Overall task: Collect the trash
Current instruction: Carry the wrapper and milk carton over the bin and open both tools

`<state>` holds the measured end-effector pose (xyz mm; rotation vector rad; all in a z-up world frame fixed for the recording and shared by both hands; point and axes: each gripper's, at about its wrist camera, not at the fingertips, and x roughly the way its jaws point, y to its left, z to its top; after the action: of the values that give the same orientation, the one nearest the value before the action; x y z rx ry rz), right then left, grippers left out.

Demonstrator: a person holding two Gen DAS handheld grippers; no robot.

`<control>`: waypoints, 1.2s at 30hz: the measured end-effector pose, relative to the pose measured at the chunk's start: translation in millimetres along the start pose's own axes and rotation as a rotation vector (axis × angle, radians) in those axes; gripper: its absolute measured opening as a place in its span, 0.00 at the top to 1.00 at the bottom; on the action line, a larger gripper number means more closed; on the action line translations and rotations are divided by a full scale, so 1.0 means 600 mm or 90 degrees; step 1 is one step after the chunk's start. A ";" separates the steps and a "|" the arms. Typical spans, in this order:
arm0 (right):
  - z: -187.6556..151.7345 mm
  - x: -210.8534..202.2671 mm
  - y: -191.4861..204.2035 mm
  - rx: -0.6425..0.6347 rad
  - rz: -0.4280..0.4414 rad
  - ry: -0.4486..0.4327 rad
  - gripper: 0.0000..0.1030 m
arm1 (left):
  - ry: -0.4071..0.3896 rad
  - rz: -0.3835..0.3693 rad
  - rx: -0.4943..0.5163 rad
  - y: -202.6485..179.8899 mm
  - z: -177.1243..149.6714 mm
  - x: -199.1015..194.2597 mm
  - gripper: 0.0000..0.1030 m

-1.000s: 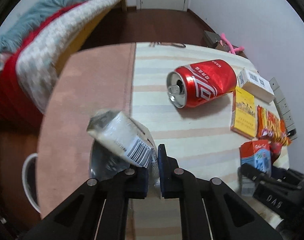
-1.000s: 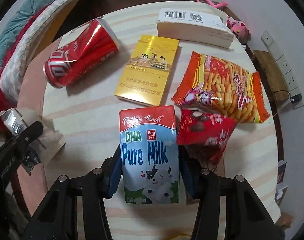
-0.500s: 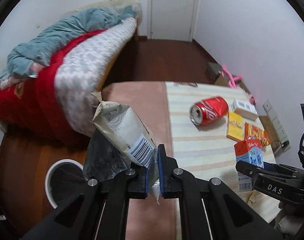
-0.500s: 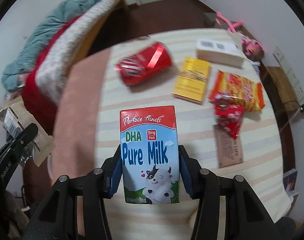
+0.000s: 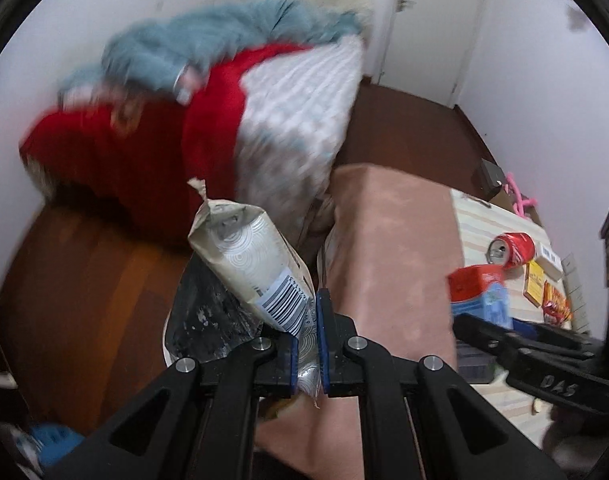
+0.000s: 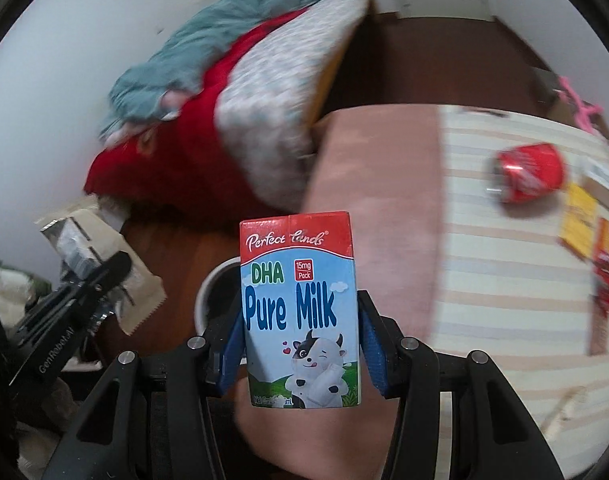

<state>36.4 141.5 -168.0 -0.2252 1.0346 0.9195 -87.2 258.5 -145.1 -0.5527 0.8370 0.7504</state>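
Observation:
My left gripper is shut on a crumpled white snack wrapper with a barcode, held over the floor left of the table; it also shows in the right wrist view. My right gripper is shut on a Pure Milk carton, upright, in front of a white-rimmed trash bin on the floor. The bin is mostly hidden behind the wrapper in the left wrist view. The carton and right gripper show at the right there.
The table has a pink cloth and a striped cloth. On it lie a red can, a yellow box, red snack packets and a white box. A bed with red, white and teal blankets stands behind.
Both grippers swung left, away from the table, carrying the wrapper and the milk carton. The bed and floor now fill the views, and the bin sits under the held items.

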 end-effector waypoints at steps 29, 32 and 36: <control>0.029 0.543 0.164 -0.080 -0.049 0.316 0.14 | 0.257 0.046 -0.261 0.368 -0.071 0.292 0.05; 0.026 0.538 0.175 -0.103 -0.061 0.311 0.01 | 0.220 0.104 -0.241 0.370 -0.074 0.267 0.05; 0.020 0.517 0.197 -0.154 -0.090 0.301 0.00 | 0.195 0.141 -0.230 0.368 -0.078 0.236 0.05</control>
<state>14.8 391.3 -385.7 -0.7363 1.3187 0.8820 -215.8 414.6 -318.8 -0.9233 1.0657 1.0469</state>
